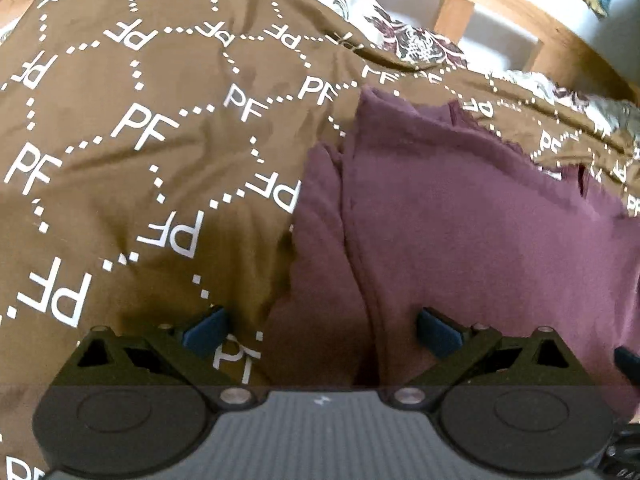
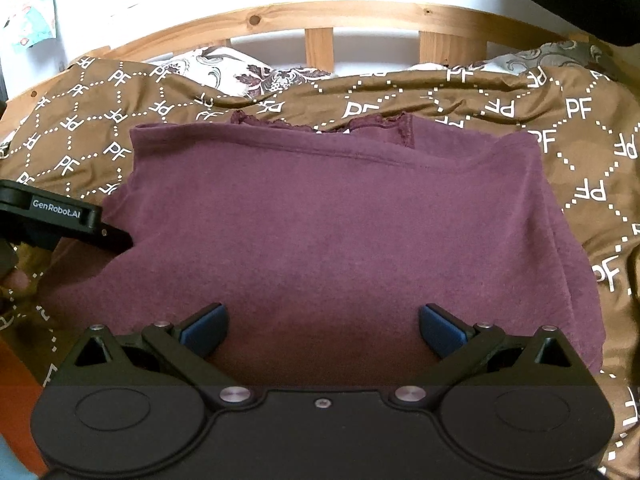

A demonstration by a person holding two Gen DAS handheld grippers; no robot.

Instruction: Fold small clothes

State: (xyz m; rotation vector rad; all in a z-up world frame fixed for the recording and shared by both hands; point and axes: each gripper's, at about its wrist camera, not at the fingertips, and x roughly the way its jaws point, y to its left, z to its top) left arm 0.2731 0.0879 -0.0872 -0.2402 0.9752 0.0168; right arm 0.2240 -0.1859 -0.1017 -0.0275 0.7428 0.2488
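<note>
Maroon knit garment [image 2: 320, 220], perhaps folded

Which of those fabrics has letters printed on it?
The brown bedcover, dotted with white "PF" marks. The maroon garment on it is plain; the pillow behind shows leaves.

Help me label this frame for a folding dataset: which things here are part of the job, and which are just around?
Part of the job:
maroon garment
left gripper, open
right gripper, open

Just around:
brown PF-print bedspread
floral pillow
wooden bed frame
</note>
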